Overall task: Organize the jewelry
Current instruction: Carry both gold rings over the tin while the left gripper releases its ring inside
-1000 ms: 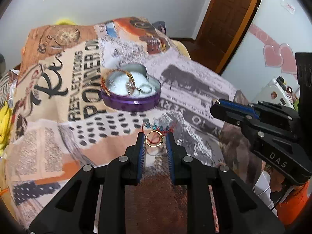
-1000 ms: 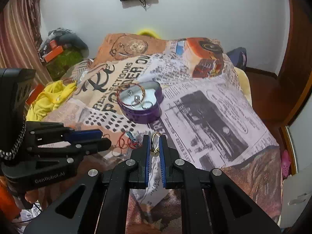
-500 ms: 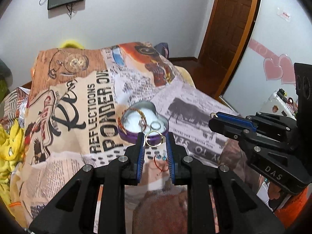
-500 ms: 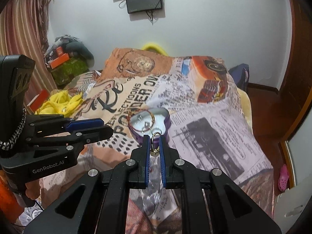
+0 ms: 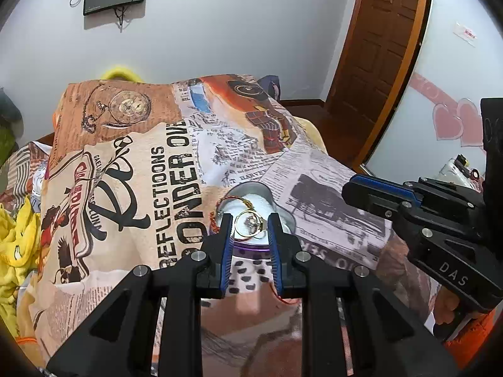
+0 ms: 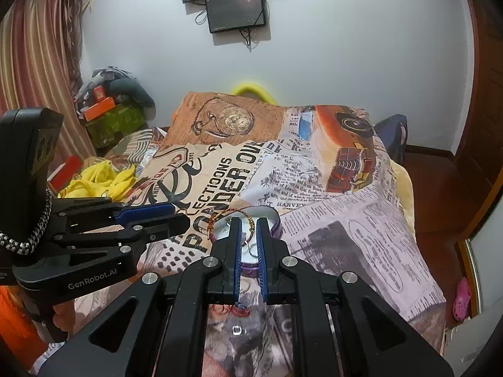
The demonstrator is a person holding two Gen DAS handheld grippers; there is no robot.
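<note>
My left gripper [image 5: 249, 224] is shut on a gold ring [image 5: 248, 223] and holds it above the purple heart-shaped tin [image 5: 251, 246] on the bed. The tin holds a gold and orange bracelet [image 5: 217, 216]. My right gripper [image 6: 248, 232] is shut on a thin gold ring [image 6: 250, 225], held over the same tin [image 6: 273, 220], where two small rings [image 6: 250, 248] lie. A red string bracelet [image 5: 284, 298] lies on the bedspread under the left fingers. The right gripper shows at the right of the left wrist view [image 5: 374, 193], and the left gripper at the left of the right wrist view [image 6: 160, 216].
The bed has a newspaper-print bedspread [image 5: 132, 163]. A small clear piece [image 6: 236, 330] and beads [image 6: 240, 307] lie on it near the right gripper. Yellow cloth [image 6: 97, 182] and boxes [image 6: 103, 106] sit at the left, a wooden door [image 5: 383, 50] at the right.
Both grippers rose and moved forward with their rings, from over the red string bracelet to over the purple tin. The tin now sits right behind the fingertips in both views.
</note>
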